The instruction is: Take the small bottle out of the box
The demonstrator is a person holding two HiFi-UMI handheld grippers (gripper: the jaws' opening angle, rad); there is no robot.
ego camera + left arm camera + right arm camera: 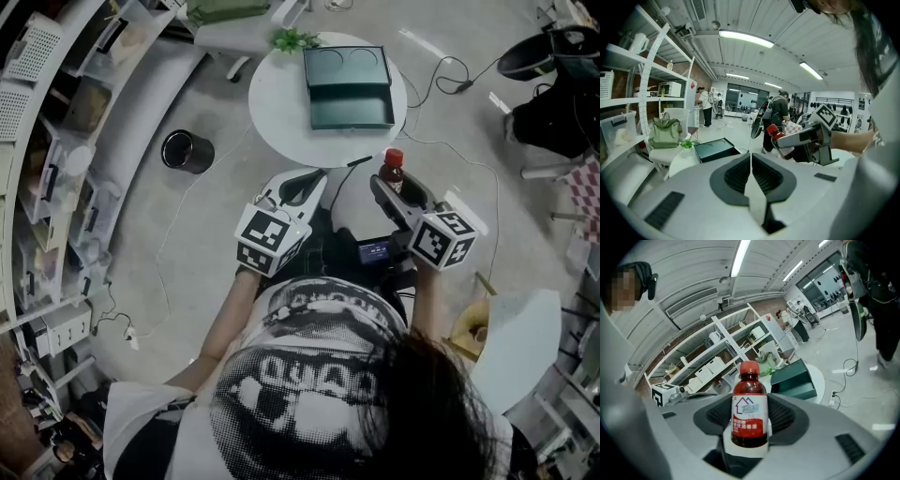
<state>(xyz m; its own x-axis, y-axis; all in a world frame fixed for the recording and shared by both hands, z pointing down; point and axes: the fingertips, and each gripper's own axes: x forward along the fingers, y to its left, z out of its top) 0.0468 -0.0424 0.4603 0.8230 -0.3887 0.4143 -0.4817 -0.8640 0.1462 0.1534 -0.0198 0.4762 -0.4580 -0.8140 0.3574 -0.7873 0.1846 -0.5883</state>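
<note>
- The small bottle (pixel 750 404) is out of the box (pixel 352 111). It sits in the right gripper (pixel 750 430), with the jaws clamped on either side of its labelled body and its red cap pointing away from the person.
- In the head view it hangs off the near edge of the round white tabletop (pixel 281 103), well apart from the box and close to the person's body.
- The left gripper (pixel 751 173) has its jaws together with nothing between them, and it hovers just beside the right one.
- By its look the bottle is stiff, full of dark liquid and light for its size. The glossy label probably makes it slippery.
- The grip across the widest part of the body, below the shoulder, seems the safest. The cap is narrower and likely to twist.
- The dark green box lies open on the tabletop, lid flipped back, and its tray appears empty.
- A green sprig (pixel 292 39) lies at the far rim.
- A black bin (pixel 187 151) and loose cables (pixel 441 70) are on the floor, and shelves (pixel 56 141) stand to the left.
- Nothing stands between the bottle and the tabletop.
</note>
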